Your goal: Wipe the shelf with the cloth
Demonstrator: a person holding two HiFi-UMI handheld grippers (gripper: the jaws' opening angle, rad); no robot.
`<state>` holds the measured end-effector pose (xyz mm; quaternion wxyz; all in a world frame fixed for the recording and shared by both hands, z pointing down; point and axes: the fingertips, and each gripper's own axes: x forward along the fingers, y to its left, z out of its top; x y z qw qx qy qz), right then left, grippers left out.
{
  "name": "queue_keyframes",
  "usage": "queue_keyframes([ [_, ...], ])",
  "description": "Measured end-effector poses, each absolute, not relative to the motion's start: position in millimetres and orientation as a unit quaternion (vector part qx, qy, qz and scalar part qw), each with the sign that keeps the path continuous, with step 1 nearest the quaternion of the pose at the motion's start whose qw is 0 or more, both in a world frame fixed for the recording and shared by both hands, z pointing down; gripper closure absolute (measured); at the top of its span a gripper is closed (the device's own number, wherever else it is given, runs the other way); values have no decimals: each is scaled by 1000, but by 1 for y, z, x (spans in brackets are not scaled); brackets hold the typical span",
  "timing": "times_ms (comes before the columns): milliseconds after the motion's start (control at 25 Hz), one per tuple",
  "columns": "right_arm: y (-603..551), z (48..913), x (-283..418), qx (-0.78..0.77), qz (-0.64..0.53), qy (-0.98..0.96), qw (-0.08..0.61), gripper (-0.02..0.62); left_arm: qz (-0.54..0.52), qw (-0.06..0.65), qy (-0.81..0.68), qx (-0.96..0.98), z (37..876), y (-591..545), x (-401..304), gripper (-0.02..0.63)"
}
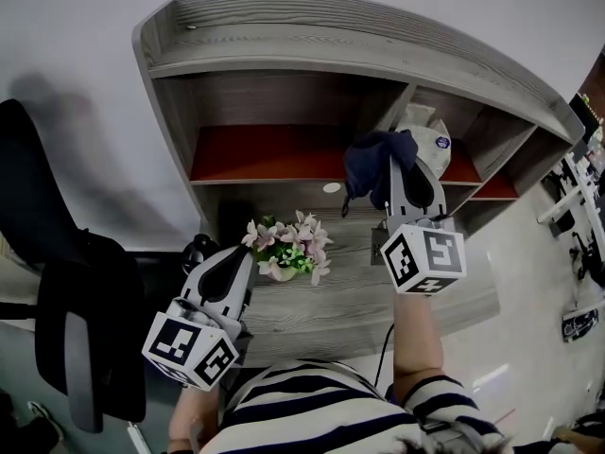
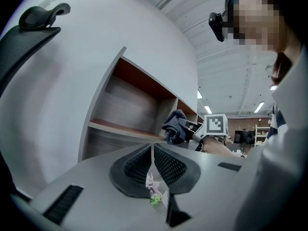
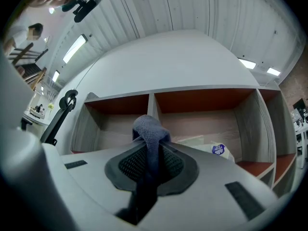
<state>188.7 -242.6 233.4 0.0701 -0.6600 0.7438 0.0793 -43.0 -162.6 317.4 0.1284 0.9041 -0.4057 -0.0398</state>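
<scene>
A grey wooden shelf unit (image 1: 284,41) with red-lined compartments stands on a desk against the white wall. My right gripper (image 1: 395,173) is shut on a dark blue cloth (image 1: 373,159), held up in front of the divider between the left and middle compartments. In the right gripper view the cloth (image 3: 150,134) bunches above the jaws and hangs down between them. My left gripper (image 1: 238,253) hangs low at the desk's left, jaws closed with nothing between them, beside a small flower pot (image 1: 288,249). The left gripper view shows the cloth (image 2: 174,126) too.
A white packet with a blue label (image 1: 430,140) lies in the middle compartment. A black office chair (image 1: 71,310) stands at the left. The desk top (image 1: 359,301) lies under the shelf. A red lower shelf (image 1: 496,189) sits at the right.
</scene>
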Motion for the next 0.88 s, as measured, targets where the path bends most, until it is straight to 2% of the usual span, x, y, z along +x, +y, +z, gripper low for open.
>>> queue_keyframes([
  [560, -241, 251, 191, -664, 58, 742, 69, 538, -42, 126, -415, 900, 316, -163, -50, 575],
  [880, -217, 211, 135, -588, 88, 797, 109, 538, -46, 124, -442, 887, 317, -160, -67, 575],
])
